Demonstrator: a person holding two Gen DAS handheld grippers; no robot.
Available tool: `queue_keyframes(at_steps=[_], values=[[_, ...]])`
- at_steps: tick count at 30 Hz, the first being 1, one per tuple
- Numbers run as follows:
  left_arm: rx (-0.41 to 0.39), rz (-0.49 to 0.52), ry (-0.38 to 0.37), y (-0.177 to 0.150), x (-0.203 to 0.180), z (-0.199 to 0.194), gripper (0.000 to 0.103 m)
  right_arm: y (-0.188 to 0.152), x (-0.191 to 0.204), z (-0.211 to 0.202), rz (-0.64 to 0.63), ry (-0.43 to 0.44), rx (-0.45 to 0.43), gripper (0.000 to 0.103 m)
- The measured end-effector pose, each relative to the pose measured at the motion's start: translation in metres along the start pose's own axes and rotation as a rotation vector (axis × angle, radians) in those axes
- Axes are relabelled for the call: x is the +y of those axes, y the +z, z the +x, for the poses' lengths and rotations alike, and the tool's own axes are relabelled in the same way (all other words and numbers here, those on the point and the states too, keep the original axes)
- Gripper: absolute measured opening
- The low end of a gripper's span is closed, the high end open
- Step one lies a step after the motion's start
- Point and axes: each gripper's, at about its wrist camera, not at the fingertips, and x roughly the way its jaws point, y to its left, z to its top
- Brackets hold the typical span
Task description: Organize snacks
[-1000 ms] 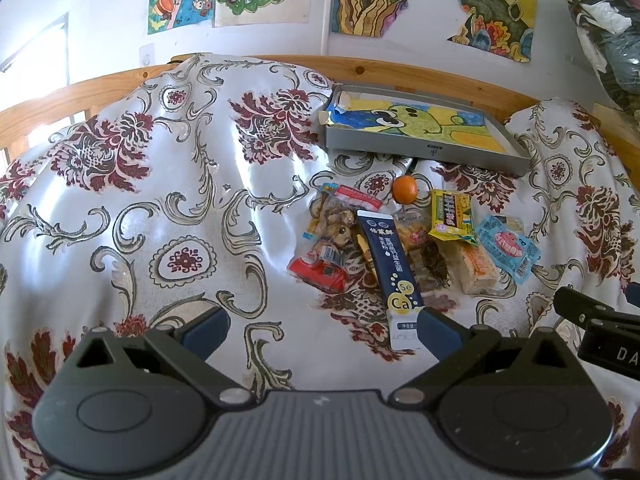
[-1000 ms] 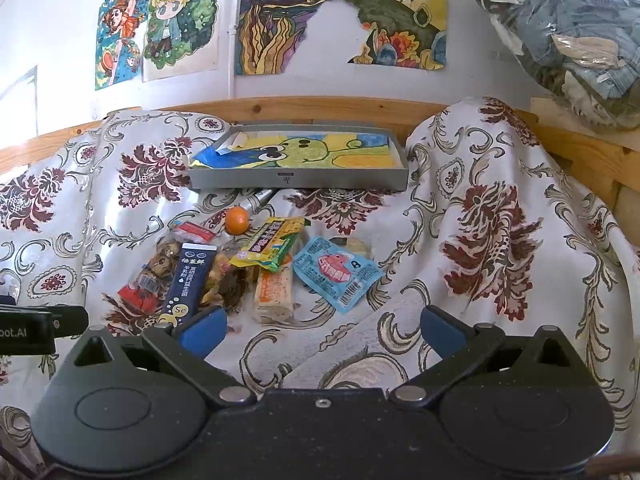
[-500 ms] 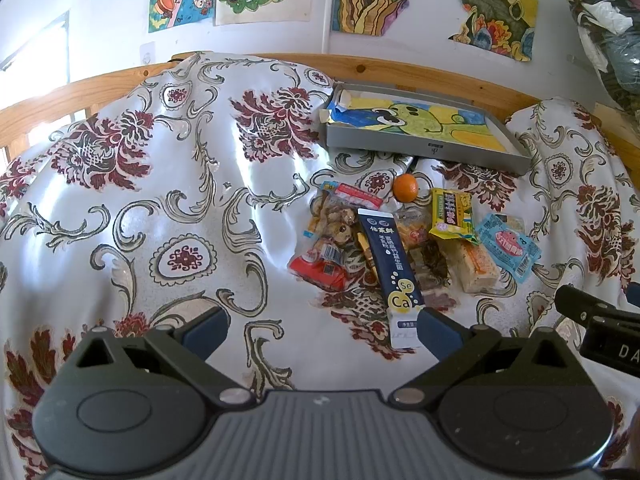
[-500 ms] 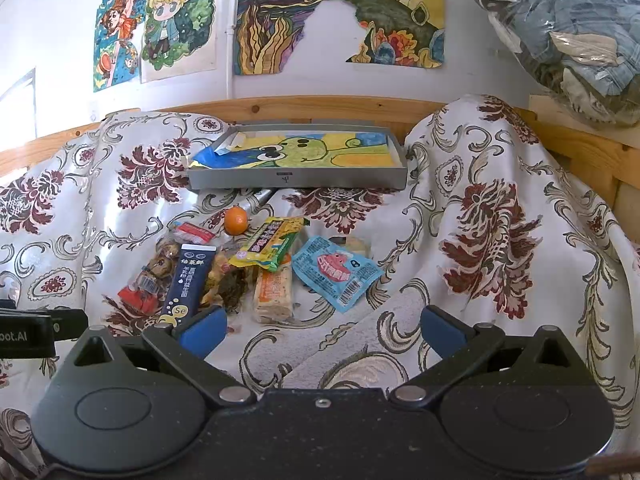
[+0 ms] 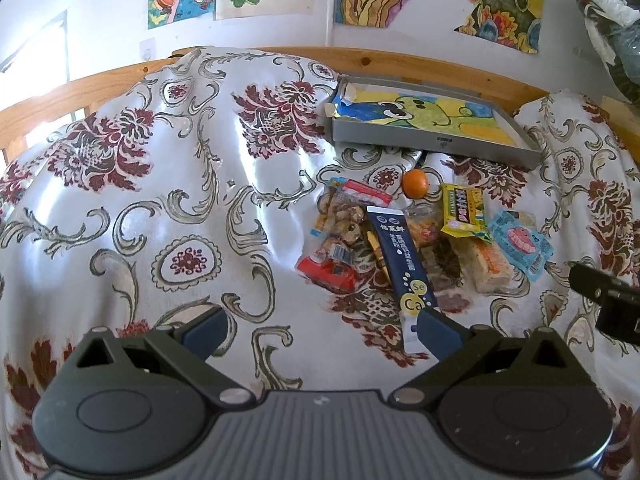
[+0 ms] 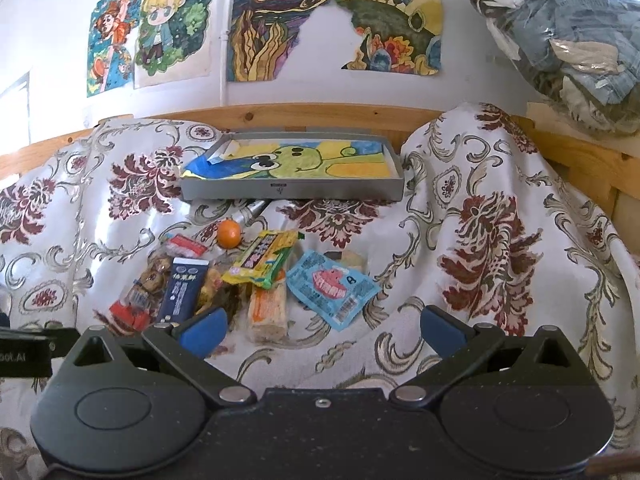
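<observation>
Both grippers were spread wide and holding nothing; the left gripper point(image 5: 320, 328) hung over the floral cloth point(image 5: 160, 200), its right blue tip just about over the end of the dark blue packet point(image 5: 402, 264), though I couldn't tell if it touched; the right gripper point(image 6: 322, 330) sat just short of the snack pile point(image 6: 256, 276); the grey tray point(image 6: 292, 190) was beyond the snacks, no snacks in it.

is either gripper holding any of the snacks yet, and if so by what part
Nothing is held. The left gripper and right gripper are both open and empty, short of the snack pile on the bedspread.
</observation>
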Motion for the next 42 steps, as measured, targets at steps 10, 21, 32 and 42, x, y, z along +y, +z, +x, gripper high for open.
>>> queue_keyframes(at_steps=[10,21,32,42], values=[[0.031,0.022,-0.056,0.037,-0.006,0.034,0.102,0.011,-0.003,0.043,-0.048,0.058,-0.022,0.102],[0.086,0.046,-0.097,0.058,-0.018,0.082,0.102,0.004,0.019,0.106,-0.171,0.105,0.021,0.102],[0.182,0.037,-0.143,0.057,-0.031,0.108,0.102,-0.004,0.032,0.125,-0.259,0.041,0.01,0.102],[0.312,0.129,-0.14,0.07,-0.048,0.134,0.088,-0.006,0.035,0.128,-0.272,0.072,0.038,0.088]])
